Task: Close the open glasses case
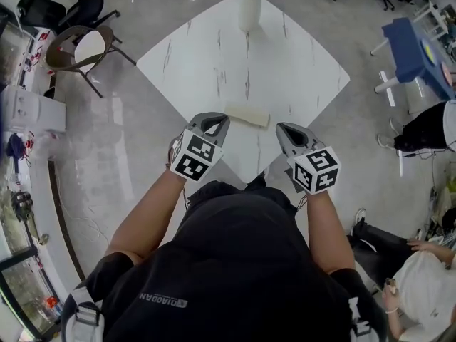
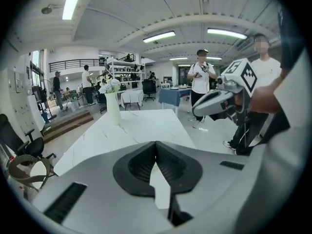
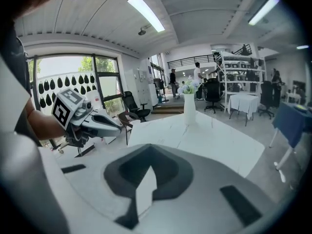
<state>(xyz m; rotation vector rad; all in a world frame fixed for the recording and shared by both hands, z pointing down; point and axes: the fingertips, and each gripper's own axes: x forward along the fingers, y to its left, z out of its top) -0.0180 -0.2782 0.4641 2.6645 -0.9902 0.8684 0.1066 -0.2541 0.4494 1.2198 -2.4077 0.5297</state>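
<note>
Beyond the person's black shirt (image 1: 235,262), the left gripper (image 1: 216,122) and right gripper (image 1: 286,130) hover, jaws clenched on nothing. Just ahead, between them, the cream glasses case (image 1: 247,115) lies on the worktop (image 1: 299,70). It looks light, rigid and probably hinged, so press the lid's free edge.

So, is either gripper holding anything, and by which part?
Nothing. Left gripper and right gripper are shut, empty; the cream rectangular glasses case lies apart, untouched.

Glasses case (image 1: 248,115) on table (image 1: 306,70); vase (image 1: 249,11) — behind.
</note>
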